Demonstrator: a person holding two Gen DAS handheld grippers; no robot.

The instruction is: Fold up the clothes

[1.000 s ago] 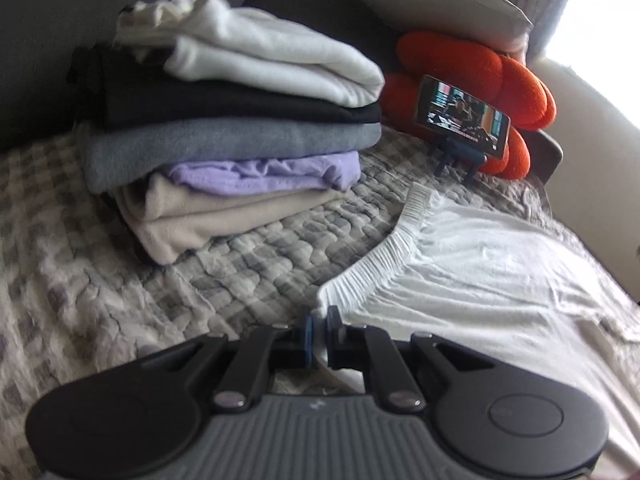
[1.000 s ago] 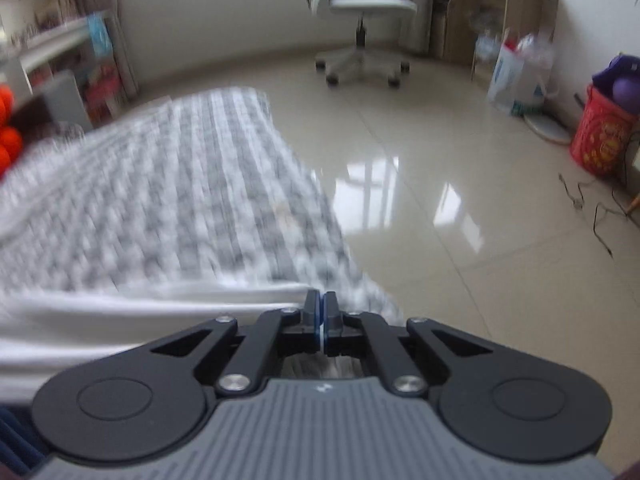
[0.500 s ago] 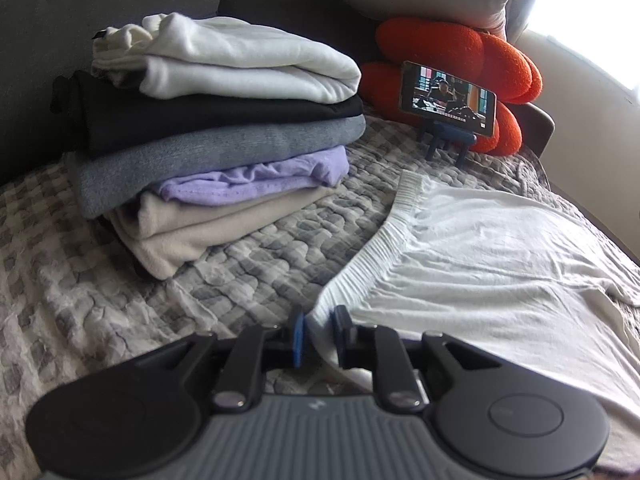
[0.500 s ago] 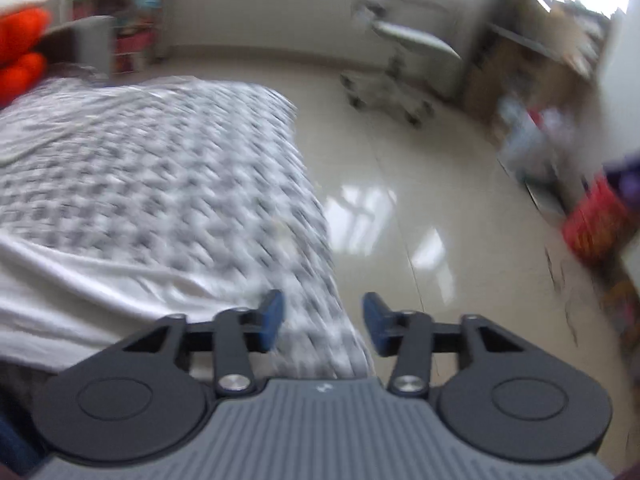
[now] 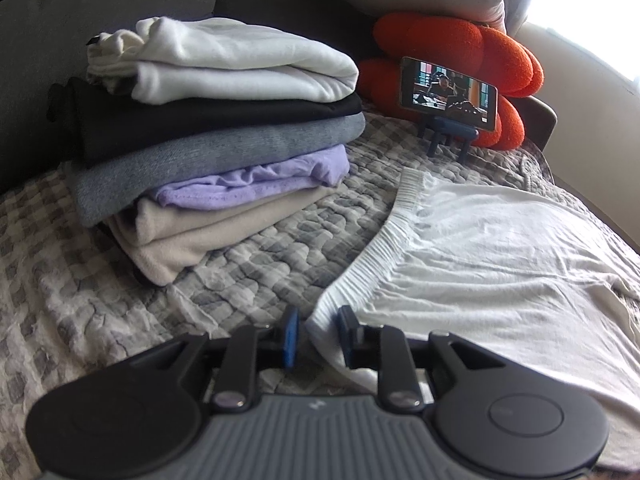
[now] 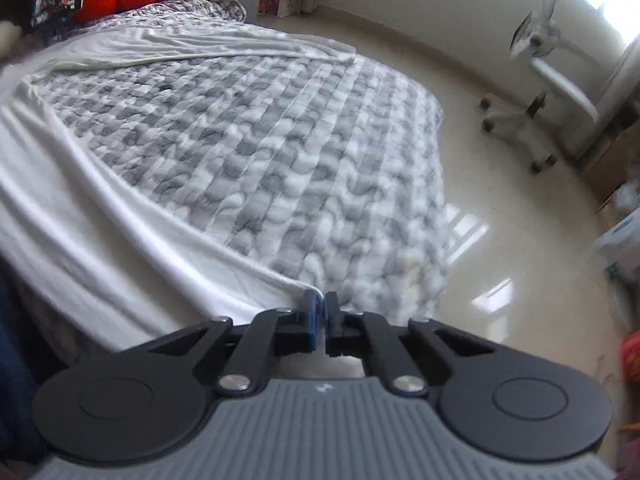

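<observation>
The left gripper (image 5: 315,338) has just been opening: its jaws now stand a little apart with the waistband corner of the white trousers (image 5: 480,264) lying loosely between them, neither pad visibly pressing, where a second ago they were closed together at that corner. The right gripper (image 6: 323,320) has swung wide and come together again within the same second; its jaws now pinch the hem end of a trouser leg, the white edge caught at the tips. So one end looks freshly gripped while the other is being let go or re-taken (a regrasp, by my reading), which suggests the fold proper has not begun.

The trousers lie spread on the quilted grey-checked bed cover (image 5: 256,272), elastic waistband ribbed and curving, the cloth creased but mostly flat, the two legs parted with bare quilt between them in the right wrist view. Behind stands a stack of folded clothes (image 5: 224,140), and further back a phone (image 5: 448,94) propped against an orange cushion (image 5: 444,42).
</observation>
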